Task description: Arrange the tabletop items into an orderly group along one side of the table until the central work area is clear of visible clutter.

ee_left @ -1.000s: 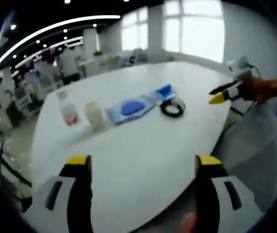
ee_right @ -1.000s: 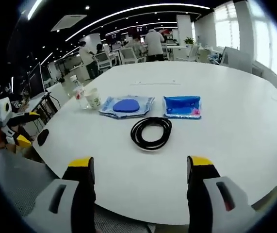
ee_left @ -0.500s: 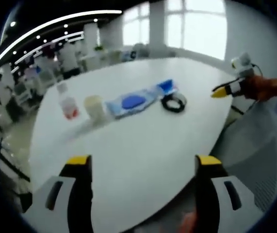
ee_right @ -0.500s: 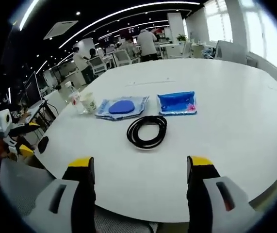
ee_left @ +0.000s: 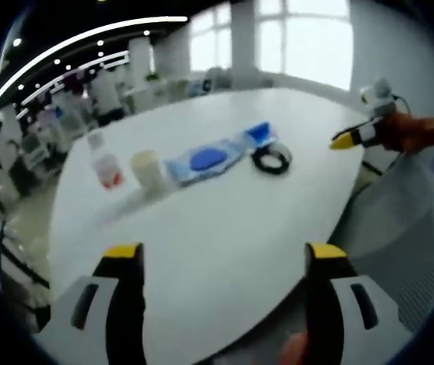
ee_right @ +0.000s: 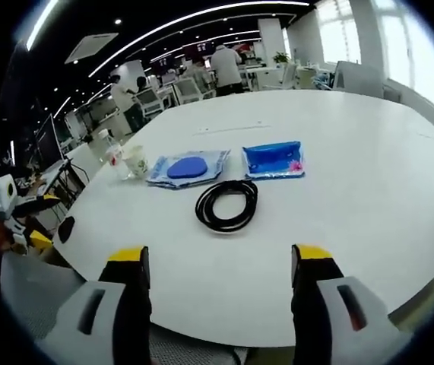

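We hold both claws, left (ee_left: 223, 258) and right (ee_right: 223, 260), released over the near desk (ee_right: 369, 190) edge; a cable (ee_right: 226, 205) lies beyond.

Five items lie on the white table (ee_right: 369, 160): a clear plastic bottle (ee_right: 115, 157) with a red label stands upright at one end of a row, with a pale paper cup (ee_right: 135, 161) upright just beside it. Next in the row lie two flat clear packets, one holding a dark blue oval object (ee_right: 184, 167) and one bright blue with a pink mark (ee_right: 273, 159), near each other but apart. A coiled black cable (ee_right: 226, 205) lies flat on the near side of the two packets, separate from both.
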### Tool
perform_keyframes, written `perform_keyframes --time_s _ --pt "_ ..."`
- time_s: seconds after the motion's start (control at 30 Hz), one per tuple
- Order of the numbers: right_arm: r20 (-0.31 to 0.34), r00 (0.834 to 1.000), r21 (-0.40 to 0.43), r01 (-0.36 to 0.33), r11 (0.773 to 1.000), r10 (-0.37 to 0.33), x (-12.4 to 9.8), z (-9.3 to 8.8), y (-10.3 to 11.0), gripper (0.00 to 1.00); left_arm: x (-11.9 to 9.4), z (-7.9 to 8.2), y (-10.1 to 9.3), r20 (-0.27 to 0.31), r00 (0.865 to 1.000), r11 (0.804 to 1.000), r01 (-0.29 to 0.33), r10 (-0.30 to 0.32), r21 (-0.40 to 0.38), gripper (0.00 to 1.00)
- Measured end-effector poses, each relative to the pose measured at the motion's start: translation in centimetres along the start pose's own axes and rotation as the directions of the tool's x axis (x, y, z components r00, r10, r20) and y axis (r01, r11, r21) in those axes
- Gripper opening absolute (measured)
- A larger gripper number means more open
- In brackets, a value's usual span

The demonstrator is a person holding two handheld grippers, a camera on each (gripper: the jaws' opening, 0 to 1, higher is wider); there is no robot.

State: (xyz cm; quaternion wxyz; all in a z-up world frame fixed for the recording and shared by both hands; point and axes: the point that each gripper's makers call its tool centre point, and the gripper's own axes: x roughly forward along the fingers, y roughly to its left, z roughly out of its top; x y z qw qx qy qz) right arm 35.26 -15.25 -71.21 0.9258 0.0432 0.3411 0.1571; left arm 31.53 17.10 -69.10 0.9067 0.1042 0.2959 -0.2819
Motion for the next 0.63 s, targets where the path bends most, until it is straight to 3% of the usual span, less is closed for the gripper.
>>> perform_keyframes --time_s 0.17,0.3,0.63 --pt "-0.014 1.0 -0.026 -0.01 1.0 0.01 0.1 -0.2 0.5 0.77 0.1 0.1 -0.3 0.0 1.0 1.0 0.011 -0.011 0.013 0.84" --pt "-0.017 1.0 -0.031 -0.011 0.999 0.01 0.2 -0.2 0.6 0.77 0.3 0.1 -1.1 -0.005 0.999 0.998 0.045 -0.045 0.036 0.77" --pt "-0.012 1.0 -0.019 -0.004 1.0 0.004 0.1 -0.1 0.3 0.77 0.5 -0.4 -1.9 -0.037 0.997 0.995 0.075 -0.072 0.072 0.76"
